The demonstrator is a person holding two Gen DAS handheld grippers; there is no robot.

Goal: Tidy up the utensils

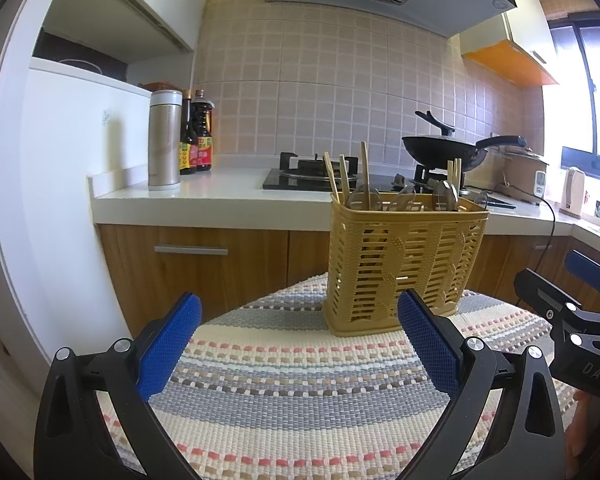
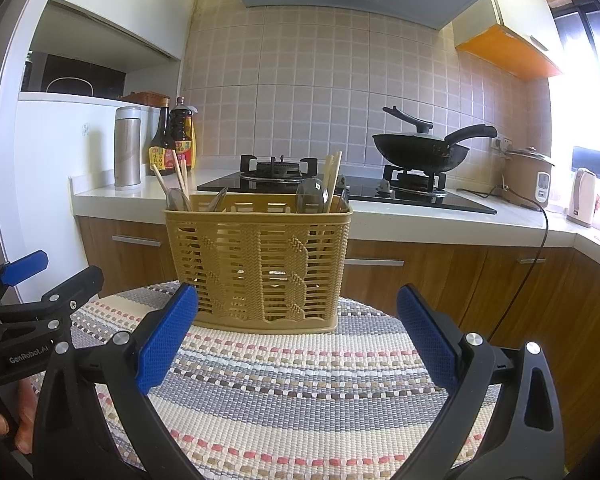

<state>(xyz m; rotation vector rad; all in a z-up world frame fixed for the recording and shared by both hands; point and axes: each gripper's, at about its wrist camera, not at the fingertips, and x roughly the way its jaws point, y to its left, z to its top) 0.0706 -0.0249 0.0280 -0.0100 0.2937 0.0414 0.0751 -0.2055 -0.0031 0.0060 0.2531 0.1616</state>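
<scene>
A tan plastic utensil basket [image 1: 402, 268] stands upright on a striped woven mat [image 1: 292, 384]; it also shows in the right wrist view [image 2: 260, 262]. Several wooden chopsticks [image 1: 365, 172] and clear spoons [image 1: 444, 196] stick up out of it; the right wrist view also shows the chopsticks [image 2: 334, 176] and spoons [image 2: 310, 196]. My left gripper [image 1: 298, 344] is open and empty, just short of the basket. My right gripper [image 2: 296, 336] is open and empty, facing the basket's front. Each gripper shows at the edge of the other's view, the right one in the left wrist view [image 1: 580, 304] and the left one in the right wrist view [image 2: 32, 292].
Behind is a white kitchen counter [image 2: 140, 196] with a steel flask [image 2: 127, 146], sauce bottles [image 2: 180, 140], a gas hob [image 2: 276, 176], a black wok [image 2: 420, 152], a rice cooker [image 2: 528, 176] and its trailing cable [image 2: 540, 240]. The mat's edge drops off behind the basket.
</scene>
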